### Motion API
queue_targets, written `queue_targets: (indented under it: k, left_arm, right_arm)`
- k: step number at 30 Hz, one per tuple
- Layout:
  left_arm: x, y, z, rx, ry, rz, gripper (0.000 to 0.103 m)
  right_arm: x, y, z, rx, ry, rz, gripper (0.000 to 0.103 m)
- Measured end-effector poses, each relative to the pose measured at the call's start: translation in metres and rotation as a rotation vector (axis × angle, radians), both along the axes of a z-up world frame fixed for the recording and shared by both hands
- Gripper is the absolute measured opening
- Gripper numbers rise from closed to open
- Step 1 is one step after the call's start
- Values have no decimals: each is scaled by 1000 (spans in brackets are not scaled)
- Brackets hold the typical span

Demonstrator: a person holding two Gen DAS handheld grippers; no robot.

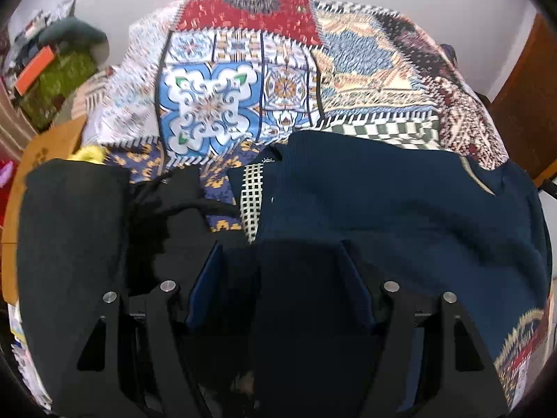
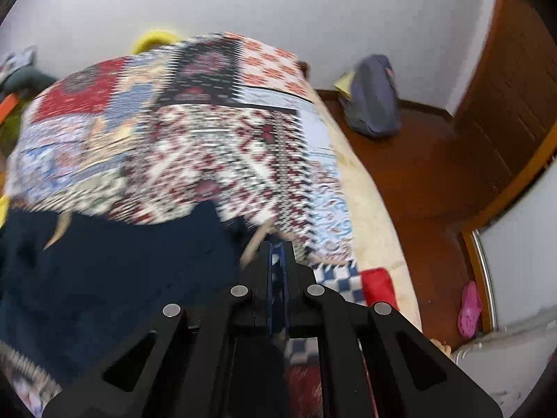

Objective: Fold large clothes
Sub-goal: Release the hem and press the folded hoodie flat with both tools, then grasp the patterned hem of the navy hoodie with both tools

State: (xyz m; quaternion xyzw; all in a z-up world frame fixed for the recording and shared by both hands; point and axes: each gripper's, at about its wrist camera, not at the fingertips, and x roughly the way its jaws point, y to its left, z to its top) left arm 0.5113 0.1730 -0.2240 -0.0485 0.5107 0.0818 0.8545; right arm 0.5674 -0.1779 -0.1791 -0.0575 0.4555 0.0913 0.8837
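**Navy garment spread across the patterned bedspread**

Navy garment (image 1: pixel 400 209) is laid crosswise on the bedspread (image 1: pixel 243 80), its long axis left-right. Left gripper (image 1: pixel 280 254) is held open over it; right gripper (image 2: pixel 277 247) is closed at its right edge, a pinch of cloth not discernible.

Wall: you face plain white wall (image 2: pixel 278 7).
Floor: reddish-brown boards (image 2: pixel 417 174) to your right.
Door: brown wood (image 2: pixel 515 80), right side.
Bed: patchwork cover (image 1: pixel 243 80).
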Motion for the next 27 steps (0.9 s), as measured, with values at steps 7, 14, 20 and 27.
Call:
queue_targets:
  k: [7,14,20,27]
  left_arm:
    - [-61,-25,54,-4,-136,-69,68]
    - [-124,-27,82,-123,-239,-22,90]
    - [-161,-24,61,-255,-227,56,91]
    - [-171,-31,6,-428,-163,69,91]
  right_arm:
    - [-71,37,40,59,-74,163,51]
    - [-128,75,48,107,-76,279,55]
    - [-162,90,39,130,-46,313,55]
    - [-171,81,16,173,22,259,55]
